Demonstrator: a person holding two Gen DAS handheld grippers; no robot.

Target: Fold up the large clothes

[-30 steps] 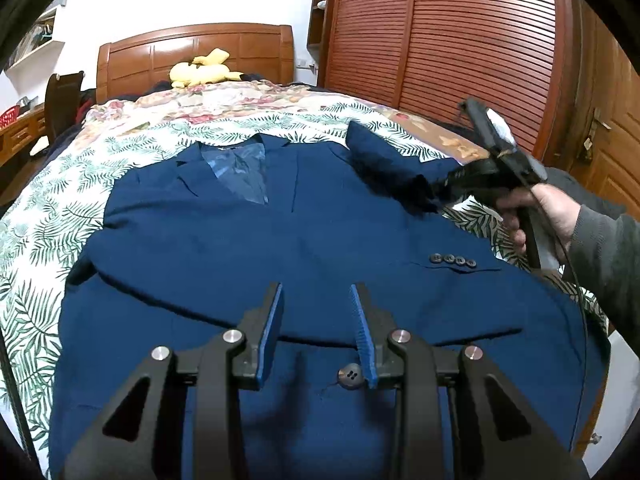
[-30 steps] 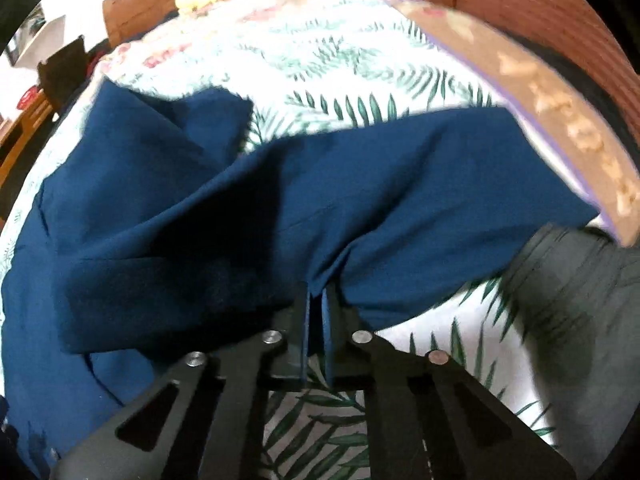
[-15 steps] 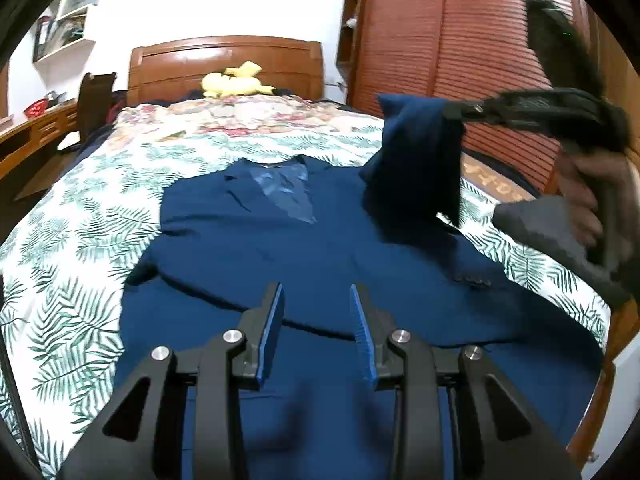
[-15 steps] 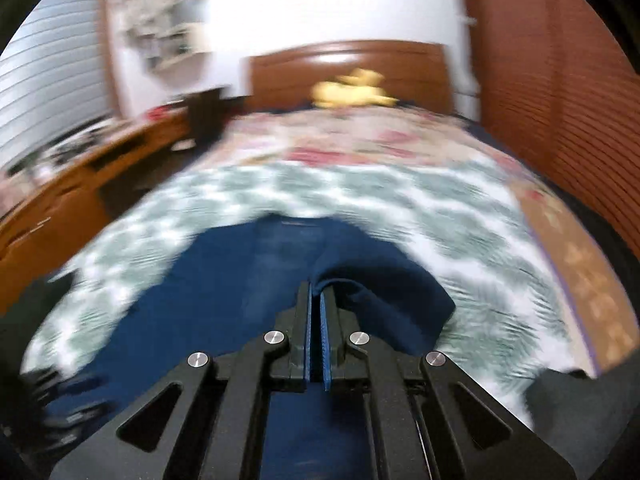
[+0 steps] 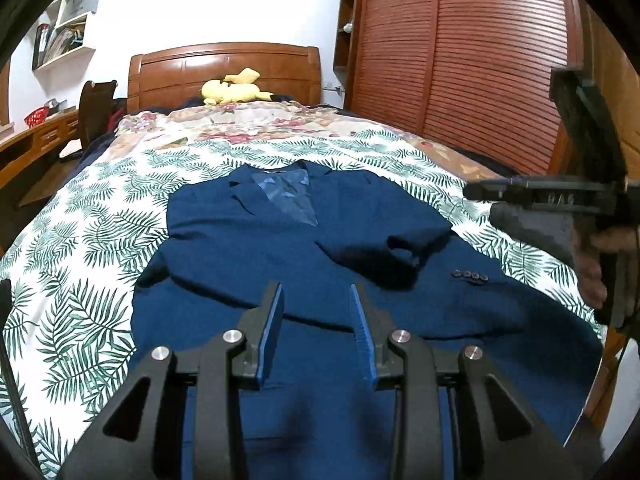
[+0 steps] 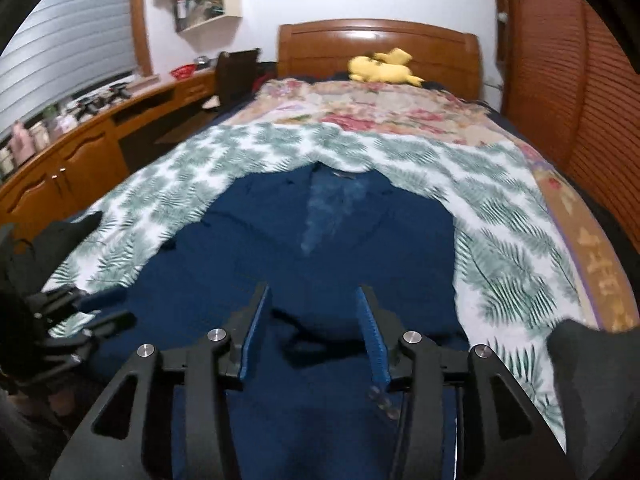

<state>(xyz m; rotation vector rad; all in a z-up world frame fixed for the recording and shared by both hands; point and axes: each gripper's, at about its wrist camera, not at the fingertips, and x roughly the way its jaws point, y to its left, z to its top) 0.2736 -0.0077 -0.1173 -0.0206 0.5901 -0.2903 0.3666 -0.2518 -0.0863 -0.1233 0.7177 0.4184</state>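
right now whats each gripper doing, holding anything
left gripper: open, holding nothing, above the blue jacket.
right gripper: open, jaws have just been opening, nothing between them; the folded sleeve lies on the jacket.

Navy blue suit jacket (image 5: 288, 280), lying front-up and spread across centre frame in the left wrist view, hem toward bottom edge; collar and lapels at upper centre, open on a lighter blue patterned lining (image 5: 290, 196); right-of-frame sleeve (image 5: 384, 248) folded inward over the chest, cuff end crumpled; four dark cuff buttons (image 5: 470, 276) in a row at centre right.
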